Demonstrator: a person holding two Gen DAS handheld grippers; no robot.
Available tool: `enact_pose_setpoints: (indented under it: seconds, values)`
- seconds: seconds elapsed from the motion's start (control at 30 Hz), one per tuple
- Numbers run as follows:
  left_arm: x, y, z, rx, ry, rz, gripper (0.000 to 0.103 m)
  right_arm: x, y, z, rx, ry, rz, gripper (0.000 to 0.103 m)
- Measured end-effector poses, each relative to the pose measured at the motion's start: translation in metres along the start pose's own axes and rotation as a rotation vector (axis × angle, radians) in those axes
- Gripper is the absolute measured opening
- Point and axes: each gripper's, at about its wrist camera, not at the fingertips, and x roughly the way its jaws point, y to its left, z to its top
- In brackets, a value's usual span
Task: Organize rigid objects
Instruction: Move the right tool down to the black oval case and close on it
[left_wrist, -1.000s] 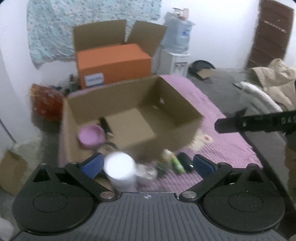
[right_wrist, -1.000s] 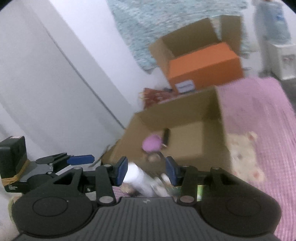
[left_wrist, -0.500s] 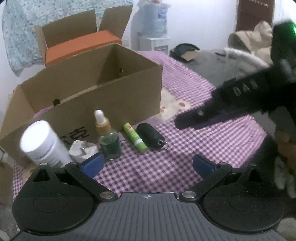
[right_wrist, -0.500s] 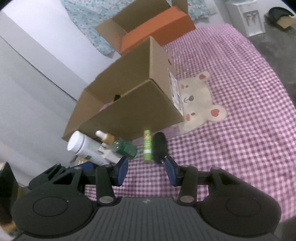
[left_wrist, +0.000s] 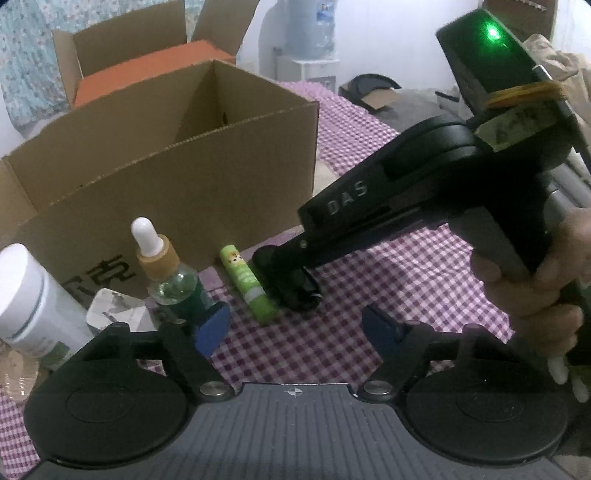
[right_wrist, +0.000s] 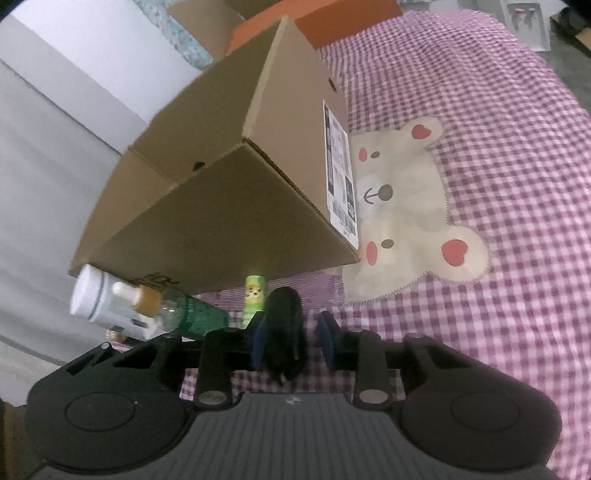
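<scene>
Several small items lie in a row on the pink checked cloth before the open cardboard box (left_wrist: 184, 166): a white jar (left_wrist: 26, 295), a white plug (left_wrist: 114, 310), a green dropper bottle (left_wrist: 173, 280), a green tube (left_wrist: 247, 284) and a black capsule-shaped object (left_wrist: 306, 295). My right gripper (right_wrist: 293, 334) straddles the black object (right_wrist: 284, 325) with its jaws closing. The left pad touches it and a sliver of cloth shows by the right pad. My left gripper (left_wrist: 295, 328) hovers low before the tube, jaws closing, nothing between them.
The box (right_wrist: 221, 221) stands just behind the items, with a bear patch (right_wrist: 406, 221) on the cloth to its right. A carton holding an orange box (left_wrist: 147, 70) and a water dispenser (left_wrist: 310, 37) stand farther back. A hand (left_wrist: 535, 288) holds the right gripper at right.
Both grippers sank from above the box to the row of items. The right gripper came down around the black object and narrowed. The left jaws narrowed too.
</scene>
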Motion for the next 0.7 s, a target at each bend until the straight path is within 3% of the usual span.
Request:
enact_pose_setpoints:
  seconds: [0.37, 0.7]
  values:
    - [0.008, -0.002, 0.004, 0.003, 0.014, -0.02, 0.076, 0.009, 0.026, -0.004, -0.154, 0.022, -0.055, 0.025]
    - [0.002, -0.004, -0.002, 0.001, 0.02, -0.075, 0.074, -0.009, 0.011, -0.027, -0.082, 0.018, -0.035, 0.023]
